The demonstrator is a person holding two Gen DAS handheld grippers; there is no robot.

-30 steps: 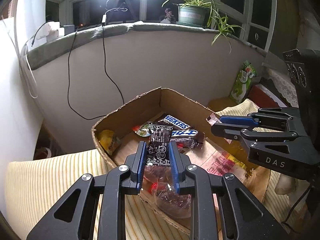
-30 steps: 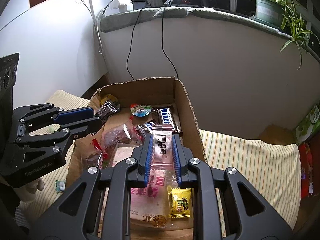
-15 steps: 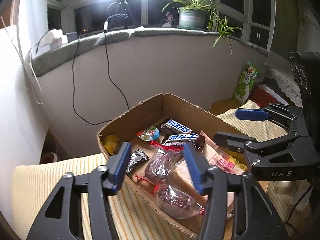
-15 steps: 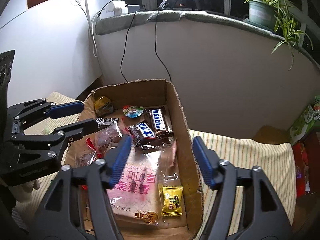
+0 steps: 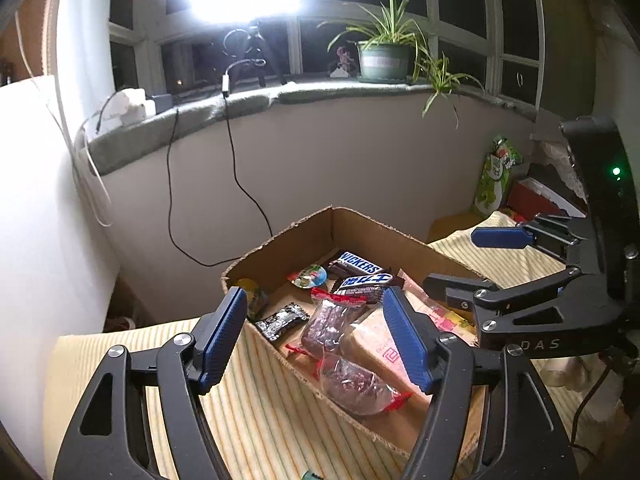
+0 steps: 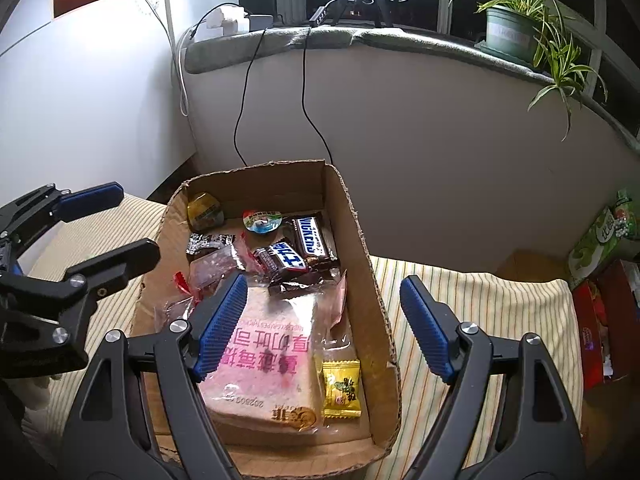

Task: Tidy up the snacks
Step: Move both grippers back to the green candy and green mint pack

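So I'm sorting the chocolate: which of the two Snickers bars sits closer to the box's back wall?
The Snickers bar with English lettering lies deeper in the box; the one with Chinese lettering lies nearer the bread.

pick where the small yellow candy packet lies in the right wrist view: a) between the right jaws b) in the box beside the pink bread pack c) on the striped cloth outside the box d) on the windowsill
b: the yellow candy packet lies on the floor of the cardboard box, right beside the pink bread pack.
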